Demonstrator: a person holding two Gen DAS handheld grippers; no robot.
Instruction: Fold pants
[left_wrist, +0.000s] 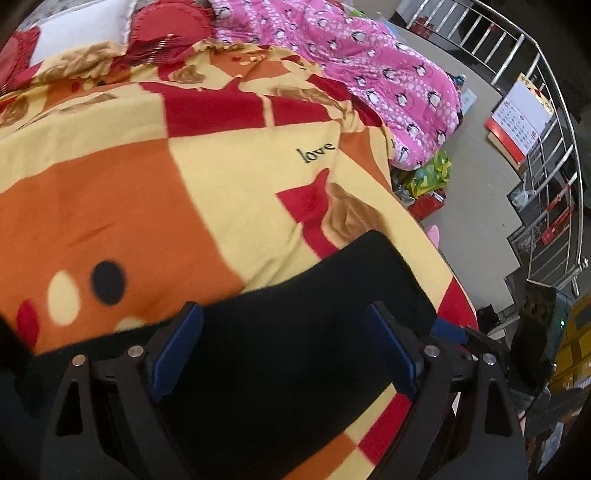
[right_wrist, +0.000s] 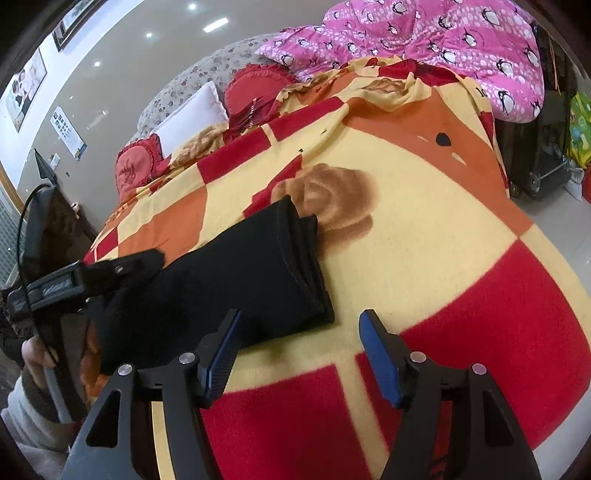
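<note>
You've got both grippers hanging over the bed, pants (right_wrist: 236, 280) already folded into a compact black stack lying flat on the blanket (right_wrist: 424, 258), near the bed's front edge, toward its left side in the right wrist view. The doubled hems face the middle of the bed, layers lined up, probably so the stack stays square.

Left gripper (left_wrist: 284, 339) sits right above the black cloth w/ fingers (left_wrist: 181, 343) spread wide, nothing pinched; in the blurred left view you can't tell if the pads brush the fabric. Looks placed to press or take the stack's near end.

Right gripper (right_wrist: 299, 354) hovers just beside the stack's front corner, over bare blanket, fingers (right_wrist: 376, 354) parted and easing wider, nothing between them; seems clear of the cloth so it lies undisturbed.

Judging by the tidy stack, the fold's nearly done; maybe one last fold or a smoothing pass left.
</note>
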